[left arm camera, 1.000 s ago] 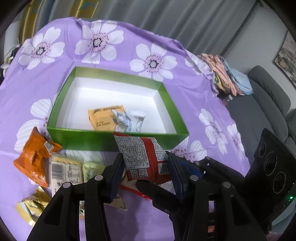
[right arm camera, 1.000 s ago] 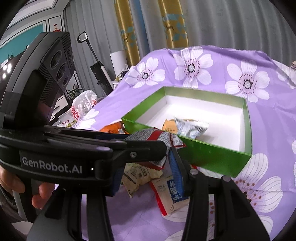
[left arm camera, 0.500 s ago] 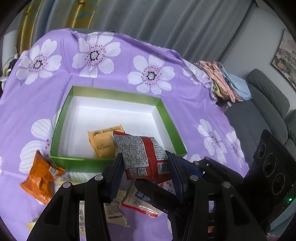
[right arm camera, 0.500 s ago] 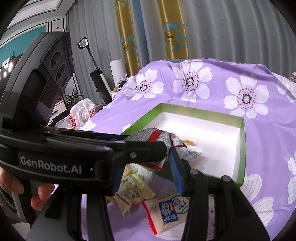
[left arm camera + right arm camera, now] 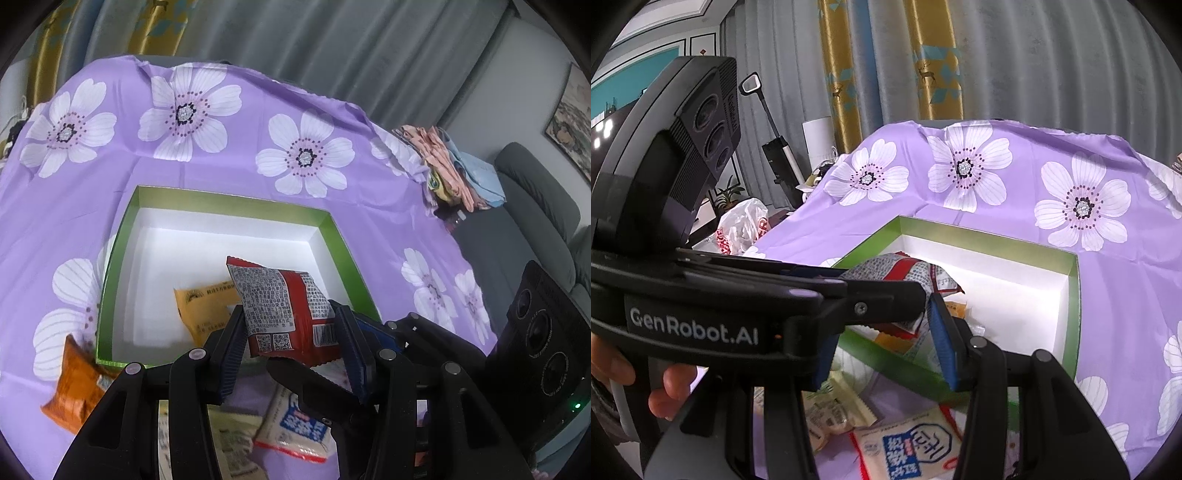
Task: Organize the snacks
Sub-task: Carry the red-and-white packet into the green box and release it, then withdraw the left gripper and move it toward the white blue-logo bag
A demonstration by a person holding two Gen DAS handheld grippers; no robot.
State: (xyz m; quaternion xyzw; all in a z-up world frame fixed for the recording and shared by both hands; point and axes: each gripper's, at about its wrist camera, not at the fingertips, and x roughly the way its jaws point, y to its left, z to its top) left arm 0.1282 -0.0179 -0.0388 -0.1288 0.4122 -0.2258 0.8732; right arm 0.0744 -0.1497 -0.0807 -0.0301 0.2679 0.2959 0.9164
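Observation:
A red snack packet [image 5: 280, 299] with a grey printed back hangs over the near part of the green box [image 5: 229, 201], which is white inside. My left gripper [image 5: 291, 314] is shut on the packet's sides. My right gripper [image 5: 882, 314] crosses in from the right and grips the same packet [image 5: 897, 269]. Its right pad touches the packet's edge, while its left pad is hidden behind the left gripper's finger. A yellow-orange packet [image 5: 203, 306] lies inside the box, partly covered by the held one.
Outside the box's near wall [image 5: 908, 365] lie an orange packet [image 5: 74, 387], a white-and-blue packet [image 5: 916, 450] and pale yellow packets [image 5: 831, 406]. Folded cloths [image 5: 454, 162] sit at the table's right edge beside a grey sofa [image 5: 535, 206]. A hand [image 5: 672, 384] holds the left gripper's handle.
Both grippers have carried the red packet forward, from in front of the box's near wall to over its inside. The loose packets have slid lower in both views.

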